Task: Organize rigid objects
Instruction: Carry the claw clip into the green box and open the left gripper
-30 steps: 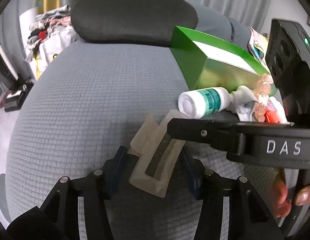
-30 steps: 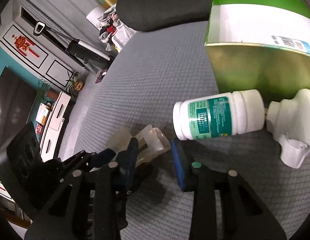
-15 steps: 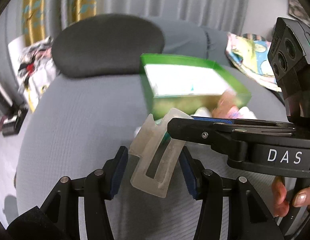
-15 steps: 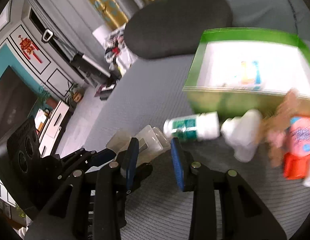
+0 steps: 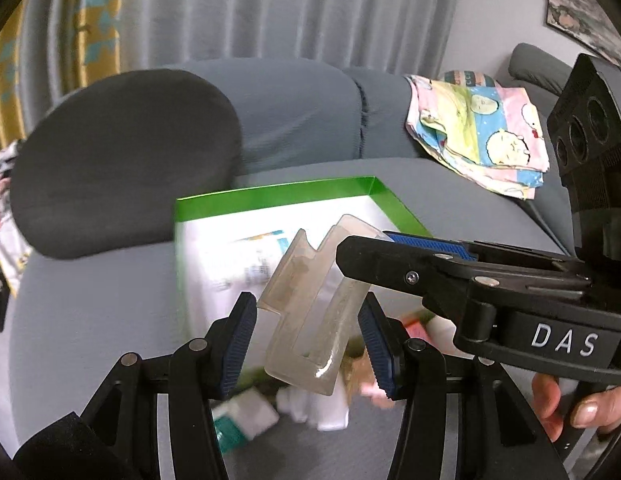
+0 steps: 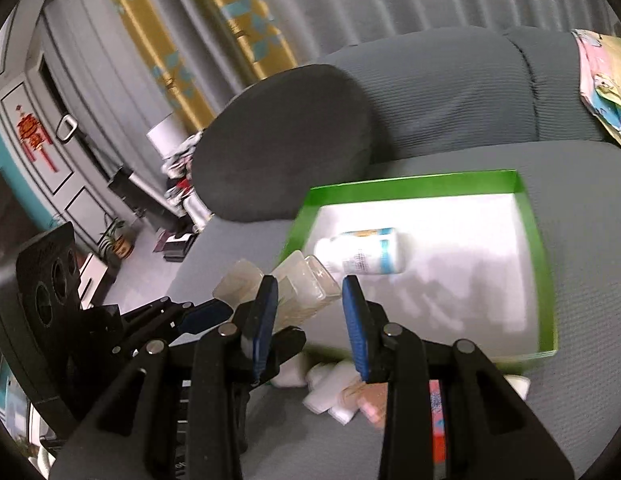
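My left gripper (image 5: 306,344) is shut on a clear plastic holder (image 5: 314,304) and holds it in the air over the near edge of the green box (image 5: 278,192). The holder also shows in the right wrist view (image 6: 294,280), left of the box (image 6: 526,216). A white bottle with a blue label (image 6: 362,252) lies inside the box. My right gripper (image 6: 310,320) is open and empty, raised just beside the left gripper, near the box's front left corner.
Several small white and pink items (image 6: 350,396) and a red packet (image 6: 436,420) lie on the grey sofa seat (image 6: 582,184) in front of the box. A dark cushion (image 6: 278,136) sits behind the box. A patterned cloth (image 5: 478,136) lies at the back right.
Both grippers have risen from the sofa seat. The left one lifted the clear holder up toward the green box. The bottle with the green label and the other small items now lie below.
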### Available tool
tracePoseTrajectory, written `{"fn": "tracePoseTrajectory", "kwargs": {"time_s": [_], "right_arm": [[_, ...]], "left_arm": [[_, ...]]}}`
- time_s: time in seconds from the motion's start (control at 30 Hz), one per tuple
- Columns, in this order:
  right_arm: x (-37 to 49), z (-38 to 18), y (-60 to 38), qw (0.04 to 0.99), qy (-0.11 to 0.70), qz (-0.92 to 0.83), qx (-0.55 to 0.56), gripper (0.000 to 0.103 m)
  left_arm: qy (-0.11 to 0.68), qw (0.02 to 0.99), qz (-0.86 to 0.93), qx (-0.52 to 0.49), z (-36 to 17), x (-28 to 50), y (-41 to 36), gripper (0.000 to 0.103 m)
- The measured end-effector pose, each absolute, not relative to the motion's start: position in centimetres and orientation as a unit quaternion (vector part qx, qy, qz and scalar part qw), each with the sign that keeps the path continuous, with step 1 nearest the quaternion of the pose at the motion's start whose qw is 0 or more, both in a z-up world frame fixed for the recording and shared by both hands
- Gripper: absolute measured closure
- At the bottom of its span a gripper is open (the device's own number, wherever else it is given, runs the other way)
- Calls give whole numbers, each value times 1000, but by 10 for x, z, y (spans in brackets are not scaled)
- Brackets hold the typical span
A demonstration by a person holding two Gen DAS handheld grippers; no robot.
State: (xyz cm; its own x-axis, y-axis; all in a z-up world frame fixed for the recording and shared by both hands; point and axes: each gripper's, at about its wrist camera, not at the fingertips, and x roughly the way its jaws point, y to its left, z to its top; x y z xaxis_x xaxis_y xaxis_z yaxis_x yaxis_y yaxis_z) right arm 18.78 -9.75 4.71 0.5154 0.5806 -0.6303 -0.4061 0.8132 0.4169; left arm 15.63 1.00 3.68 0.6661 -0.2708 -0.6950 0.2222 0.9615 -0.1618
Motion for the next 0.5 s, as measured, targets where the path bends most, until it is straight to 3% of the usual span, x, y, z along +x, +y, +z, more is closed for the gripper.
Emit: {"fn": "tracePoseTrajectory", "kwargs": {"time_s": [0.17, 0.23, 0.27, 0.3, 0.5], "right_arm": [[214, 27, -112, 855, 423, 271, 124, 67], [224, 16, -116, 847, 444, 257, 138, 55], [228, 13, -118, 848, 448, 247, 139, 40], [230, 9, -122, 851, 450, 233, 138, 33], [225, 2, -152, 853, 450, 216, 151, 33]], "left_arm": [[416, 896, -147, -49, 18, 187, 1, 49], [429, 889, -144, -63, 11, 196, 1, 35], [433, 889, -135, -62, 9, 198, 1, 12], [434, 891, -120, -58, 8, 198, 2, 0], [424, 899, -90, -60, 11, 189, 18, 0]]}}
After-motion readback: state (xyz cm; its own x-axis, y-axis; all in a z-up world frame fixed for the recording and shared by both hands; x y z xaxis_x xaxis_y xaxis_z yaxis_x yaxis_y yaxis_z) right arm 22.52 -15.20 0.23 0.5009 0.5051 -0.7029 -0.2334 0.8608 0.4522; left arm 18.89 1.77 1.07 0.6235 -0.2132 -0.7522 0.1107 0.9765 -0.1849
